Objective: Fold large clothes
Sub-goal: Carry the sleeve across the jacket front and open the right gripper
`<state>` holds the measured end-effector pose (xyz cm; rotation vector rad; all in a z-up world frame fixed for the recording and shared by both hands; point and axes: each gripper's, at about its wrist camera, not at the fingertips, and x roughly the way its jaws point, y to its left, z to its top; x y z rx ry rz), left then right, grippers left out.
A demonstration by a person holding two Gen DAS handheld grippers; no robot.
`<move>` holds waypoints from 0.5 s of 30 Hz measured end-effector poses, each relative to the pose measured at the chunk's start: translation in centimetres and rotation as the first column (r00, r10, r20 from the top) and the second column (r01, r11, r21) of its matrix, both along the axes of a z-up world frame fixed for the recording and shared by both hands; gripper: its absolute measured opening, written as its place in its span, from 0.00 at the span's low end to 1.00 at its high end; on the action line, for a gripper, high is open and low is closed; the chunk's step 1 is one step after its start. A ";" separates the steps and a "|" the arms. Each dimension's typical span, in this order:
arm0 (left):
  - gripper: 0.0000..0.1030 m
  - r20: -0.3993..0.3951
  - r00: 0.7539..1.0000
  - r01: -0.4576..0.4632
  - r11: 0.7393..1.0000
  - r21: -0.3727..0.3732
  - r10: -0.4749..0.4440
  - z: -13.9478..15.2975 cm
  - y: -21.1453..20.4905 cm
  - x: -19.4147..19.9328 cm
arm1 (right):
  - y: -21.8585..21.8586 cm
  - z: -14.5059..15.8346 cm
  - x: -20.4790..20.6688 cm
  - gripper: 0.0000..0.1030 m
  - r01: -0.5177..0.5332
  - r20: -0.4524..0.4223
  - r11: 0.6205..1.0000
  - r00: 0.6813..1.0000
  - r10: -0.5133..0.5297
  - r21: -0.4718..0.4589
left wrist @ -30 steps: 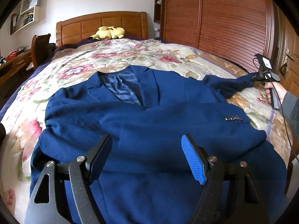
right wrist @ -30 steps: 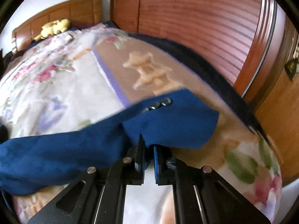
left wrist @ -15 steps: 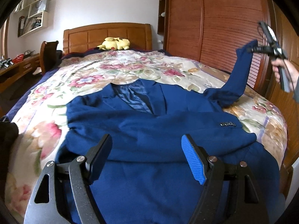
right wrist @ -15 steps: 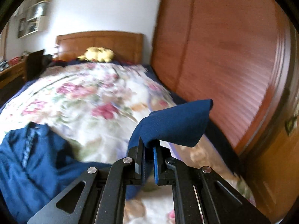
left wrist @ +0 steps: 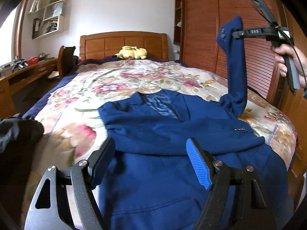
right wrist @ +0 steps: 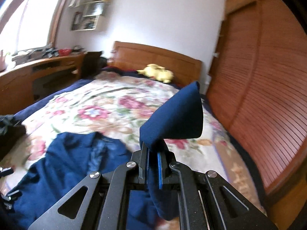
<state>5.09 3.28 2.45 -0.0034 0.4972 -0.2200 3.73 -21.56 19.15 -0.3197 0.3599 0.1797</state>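
A dark blue suit jacket (left wrist: 172, 134) lies face up on the floral bedspread (left wrist: 107, 95), one sleeve folded across its chest with cuff buttons at the right. Its other sleeve (left wrist: 235, 61) stands raised high above the bed's right side, pinched at the cuff by my right gripper (left wrist: 237, 34), which a hand (left wrist: 287, 59) holds. In the right wrist view the right gripper (right wrist: 152, 164) is shut on that sleeve cuff (right wrist: 174, 120), and the jacket (right wrist: 67, 164) lies below left. My left gripper (left wrist: 151, 164) hovers open over the jacket's lower part, with nothing between its fingers.
A yellow plush toy (left wrist: 132, 52) lies by the wooden headboard (left wrist: 124, 42). Wooden slatted wardrobe doors (left wrist: 207, 34) run along the bed's right side. A desk (left wrist: 23, 76) and chair (left wrist: 66, 61) stand at the left. Dark cloth (left wrist: 17, 130) lies at the bed's left edge.
The right gripper has lifted the sleeve from the bed's right edge high into the air and rolled. The left gripper has drawn back toward the jacket's hem, still open.
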 end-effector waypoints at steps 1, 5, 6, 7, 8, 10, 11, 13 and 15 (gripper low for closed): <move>0.75 0.000 1.000 -0.006 1.000 -0.003 0.006 0.0 0.4 -0.1 | 1.1 -0.3 0.4 0.06 -0.020 -0.006 1.000 1.000 0.020 -0.010; 0.75 0.001 1.000 -0.028 0.999 -0.016 0.028 0.0 2.1 -0.5 | 4.9 -2.3 -0.1 0.06 -0.083 -0.039 0.996 0.996 0.081 -0.042; 0.75 0.002 0.999 -0.034 0.999 -0.016 0.034 0.1 2.4 -0.6 | 5.6 -2.8 -0.1 0.06 -0.096 -0.046 0.994 0.995 0.094 -0.049; 0.75 0.005 0.999 -0.040 0.999 -0.016 0.040 0.1 2.8 -0.8 | 6.3 -3.2 -0.1 0.06 -0.110 -0.054 0.992 0.993 0.107 -0.054; 0.75 0.008 0.999 -0.042 0.999 -0.016 0.043 0.2 3.0 -0.9 | 6.8 -3.5 -0.4 0.06 -0.124 -0.061 0.990 0.991 0.120 -0.060; 0.75 0.015 0.999 -0.045 0.999 -0.020 0.046 0.3 3.5 -1.2 | 7.9 -3.7 0.1 0.06 -0.153 -0.073 0.986 0.986 0.148 -0.071; 0.75 0.018 0.999 -0.046 0.999 -0.023 0.047 0.4 3.7 -1.2 | 8.7 -3.6 0.2 0.06 -0.168 -0.076 0.983 0.984 0.163 -0.075; 0.75 0.020 0.999 -0.049 0.998 -0.029 0.050 0.4 4.0 -1.3 | 9.1 -3.4 0.4 0.06 -0.198 -0.082 0.977 0.978 0.191 -0.083; 0.75 0.019 0.998 -0.051 0.998 -0.030 0.052 0.4 4.2 -1.2 | 9.8 -3.0 0.3 0.06 -0.224 -0.090 0.971 0.972 0.216 -0.085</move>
